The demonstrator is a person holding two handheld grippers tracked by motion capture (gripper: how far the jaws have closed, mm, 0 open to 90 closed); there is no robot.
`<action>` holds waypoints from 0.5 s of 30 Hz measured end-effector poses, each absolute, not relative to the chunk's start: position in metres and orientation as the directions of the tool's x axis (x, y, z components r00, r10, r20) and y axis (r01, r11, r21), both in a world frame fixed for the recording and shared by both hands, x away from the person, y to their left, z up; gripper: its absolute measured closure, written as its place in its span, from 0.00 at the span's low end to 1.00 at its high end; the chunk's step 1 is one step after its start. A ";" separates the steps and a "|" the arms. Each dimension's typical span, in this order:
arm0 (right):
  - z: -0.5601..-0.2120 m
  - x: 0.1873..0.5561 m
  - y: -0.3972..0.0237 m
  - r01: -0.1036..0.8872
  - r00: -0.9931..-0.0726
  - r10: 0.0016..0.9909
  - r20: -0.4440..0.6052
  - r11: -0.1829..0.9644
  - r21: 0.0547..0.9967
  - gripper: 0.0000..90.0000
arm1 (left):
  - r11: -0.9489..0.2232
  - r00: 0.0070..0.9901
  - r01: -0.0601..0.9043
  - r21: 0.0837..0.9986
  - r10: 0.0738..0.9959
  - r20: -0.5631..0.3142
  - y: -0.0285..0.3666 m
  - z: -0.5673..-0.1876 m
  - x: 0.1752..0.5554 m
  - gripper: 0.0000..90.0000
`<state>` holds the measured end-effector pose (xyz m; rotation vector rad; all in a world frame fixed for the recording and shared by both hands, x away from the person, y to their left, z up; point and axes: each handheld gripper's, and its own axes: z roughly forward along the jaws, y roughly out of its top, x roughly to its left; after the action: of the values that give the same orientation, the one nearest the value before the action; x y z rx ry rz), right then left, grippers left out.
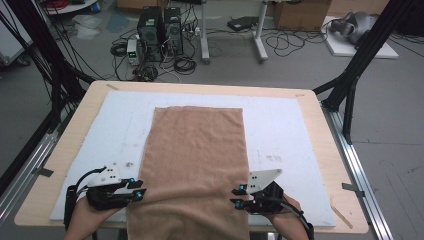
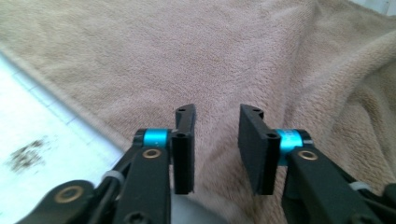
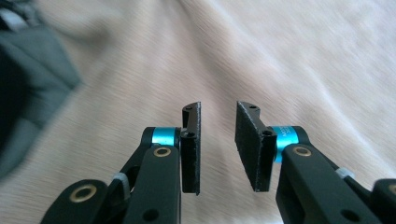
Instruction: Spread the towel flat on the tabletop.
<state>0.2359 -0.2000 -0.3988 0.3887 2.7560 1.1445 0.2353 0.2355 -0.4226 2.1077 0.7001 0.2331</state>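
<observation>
Left hand-held gripper (image 2: 215, 148) parted over tan towel (image 1: 196, 165), white mat (image 1: 280, 130)

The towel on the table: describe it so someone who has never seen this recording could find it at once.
On the wooden table lies a white mat, and on its middle lies the tan terry towel, a long strip running away from the person, its near end hanging over the table's front edge. The left gripper and right gripper, both open, flank its near end. It is the sole brown cloth.
</observation>
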 end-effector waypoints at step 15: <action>-0.436 0.246 -0.203 0.250 -0.952 0.305 0.035 0.704 0.664 0.93 | -0.473 0.802 0.437 0.765 0.590 -0.094 0.223 -0.444 0.250 0.95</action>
<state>0.2459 -0.2025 -0.4362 0.4611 2.8279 1.0849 0.2504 0.2233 -0.4439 2.1428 0.7563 0.2309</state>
